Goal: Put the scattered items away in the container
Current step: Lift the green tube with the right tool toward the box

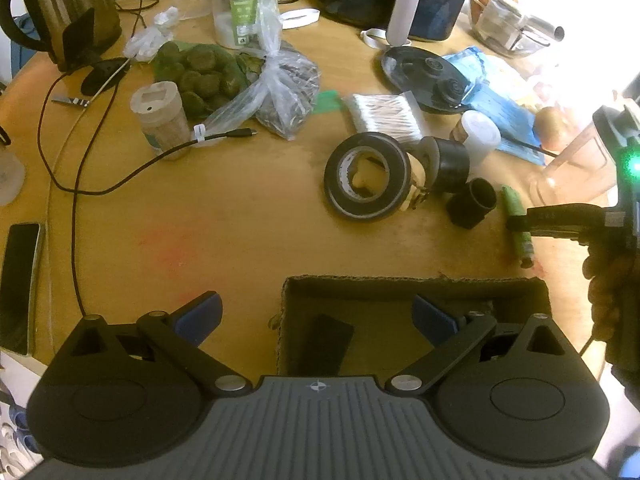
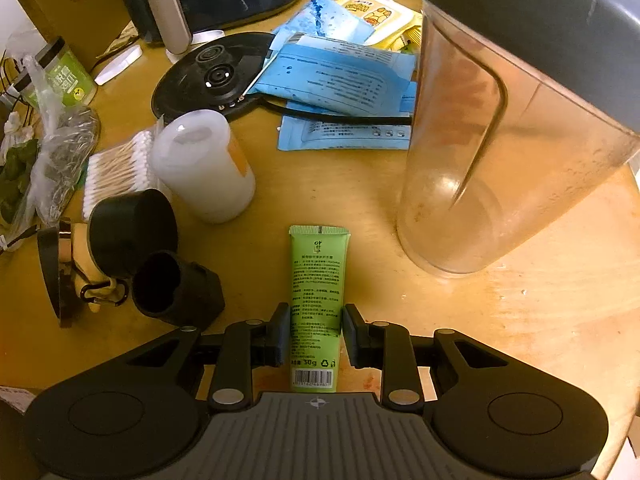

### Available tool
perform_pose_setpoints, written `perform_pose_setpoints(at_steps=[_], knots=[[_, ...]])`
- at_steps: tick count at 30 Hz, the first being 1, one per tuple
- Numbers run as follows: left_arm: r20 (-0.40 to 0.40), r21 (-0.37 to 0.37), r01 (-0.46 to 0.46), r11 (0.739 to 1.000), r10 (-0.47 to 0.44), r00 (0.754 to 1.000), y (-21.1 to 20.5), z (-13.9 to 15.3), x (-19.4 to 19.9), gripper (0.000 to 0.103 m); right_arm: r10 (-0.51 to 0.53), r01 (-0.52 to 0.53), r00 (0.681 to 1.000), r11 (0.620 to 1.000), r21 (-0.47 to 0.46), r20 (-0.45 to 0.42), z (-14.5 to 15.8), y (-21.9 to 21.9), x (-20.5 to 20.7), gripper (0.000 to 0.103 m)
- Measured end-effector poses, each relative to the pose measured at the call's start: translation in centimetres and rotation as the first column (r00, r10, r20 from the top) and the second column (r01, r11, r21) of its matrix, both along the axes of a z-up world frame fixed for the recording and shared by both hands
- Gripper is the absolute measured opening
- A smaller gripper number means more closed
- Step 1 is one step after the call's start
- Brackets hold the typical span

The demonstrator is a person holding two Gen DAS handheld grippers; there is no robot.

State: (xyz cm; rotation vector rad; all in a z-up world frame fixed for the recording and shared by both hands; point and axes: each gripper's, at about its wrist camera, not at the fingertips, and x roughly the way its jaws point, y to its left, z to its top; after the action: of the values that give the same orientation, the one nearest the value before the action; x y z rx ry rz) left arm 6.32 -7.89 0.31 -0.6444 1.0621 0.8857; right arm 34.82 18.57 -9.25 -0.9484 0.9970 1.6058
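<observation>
Green tube (image 2: 317,304) lies between the right gripper (image 2: 316,334) pads — clamped lengthwise.

The left gripper (image 1: 318,316), fingers (image 1: 200,316) spread wide, hovers over the cardboard box (image 1: 416,286) holding a black item (image 1: 328,344).

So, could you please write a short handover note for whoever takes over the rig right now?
Right gripper: jaws closed onto the green tube, which lies flat on the table.
Left gripper: open, empty, hovering over the near edge of the cardboard box.
Done: one dark flat item is in the box.
Left: bring the tube to the box, then the tape roll, black cylinders and the other loose items.
</observation>
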Motion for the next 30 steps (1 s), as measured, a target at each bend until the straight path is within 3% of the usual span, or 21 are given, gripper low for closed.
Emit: perform_pose_setpoints(at_steps=[13,22,30], knots=[[0.017,0.010,0.010,1.000,-0.011,1.000,0.6,0.9,0.2,0.103,0.032,-0.034,0.997,0.999,0.029,0.070,0.2,-0.3,-0.9,0.030],[0.046,0.046,-0.029,0.999,0.027,0.999,1.7,2.2,-0.2,0.103,-0.006,0.007,1.000,0.999,0.052,-0.014,4.3,-3.3,0.7,0.030],[0.075,0.030,-0.014,0.999,0.012,0.997,2.9,2.3,0.1,0.103,-0.030,0.037,0.994,0.996,0.075,-0.101,8.1,-6.9,1.5,0.030]])
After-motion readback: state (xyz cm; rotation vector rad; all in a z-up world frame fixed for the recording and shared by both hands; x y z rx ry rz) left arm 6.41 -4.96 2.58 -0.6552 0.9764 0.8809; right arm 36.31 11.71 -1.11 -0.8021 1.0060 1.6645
